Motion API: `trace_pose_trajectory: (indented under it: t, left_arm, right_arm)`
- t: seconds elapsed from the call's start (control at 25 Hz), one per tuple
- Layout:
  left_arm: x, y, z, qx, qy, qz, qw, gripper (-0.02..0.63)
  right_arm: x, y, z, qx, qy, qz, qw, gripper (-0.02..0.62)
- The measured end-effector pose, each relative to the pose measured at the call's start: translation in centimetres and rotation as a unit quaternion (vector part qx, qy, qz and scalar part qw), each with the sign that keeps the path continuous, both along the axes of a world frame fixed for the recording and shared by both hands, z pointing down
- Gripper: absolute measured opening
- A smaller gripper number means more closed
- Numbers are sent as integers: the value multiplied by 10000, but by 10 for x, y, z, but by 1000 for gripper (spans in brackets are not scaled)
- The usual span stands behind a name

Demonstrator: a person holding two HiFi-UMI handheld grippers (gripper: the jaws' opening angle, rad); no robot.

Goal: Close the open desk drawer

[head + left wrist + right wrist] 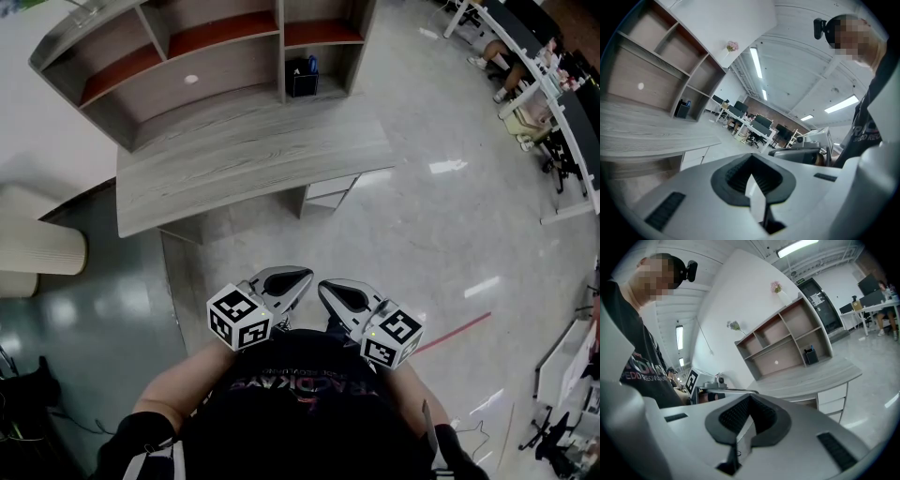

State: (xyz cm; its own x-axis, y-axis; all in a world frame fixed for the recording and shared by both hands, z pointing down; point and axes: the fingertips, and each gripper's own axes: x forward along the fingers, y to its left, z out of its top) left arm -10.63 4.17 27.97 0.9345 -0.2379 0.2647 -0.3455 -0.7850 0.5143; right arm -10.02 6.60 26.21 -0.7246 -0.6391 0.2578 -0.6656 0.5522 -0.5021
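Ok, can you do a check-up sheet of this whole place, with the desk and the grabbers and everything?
Surface: grey wood desk, top bare.
Job's things: white drawers under its right end; the top one seems to stick out a bit.
Clutter: black pen pot in the shelves.
Grippers: left gripper and right gripper both shut, empty, away from the desk.
Cables: nothing seen by the desk.
Surroundings: shiny floor, red line, more desks far right.
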Motion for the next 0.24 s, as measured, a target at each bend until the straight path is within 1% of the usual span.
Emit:
trace_pose_trajectory:
  t: [0.24]
  left_arm:
    - [0,8,-2,30,-5,12,10000,11]
  right_arm:
    - [1,8,-2,35,0,29,10000,17]
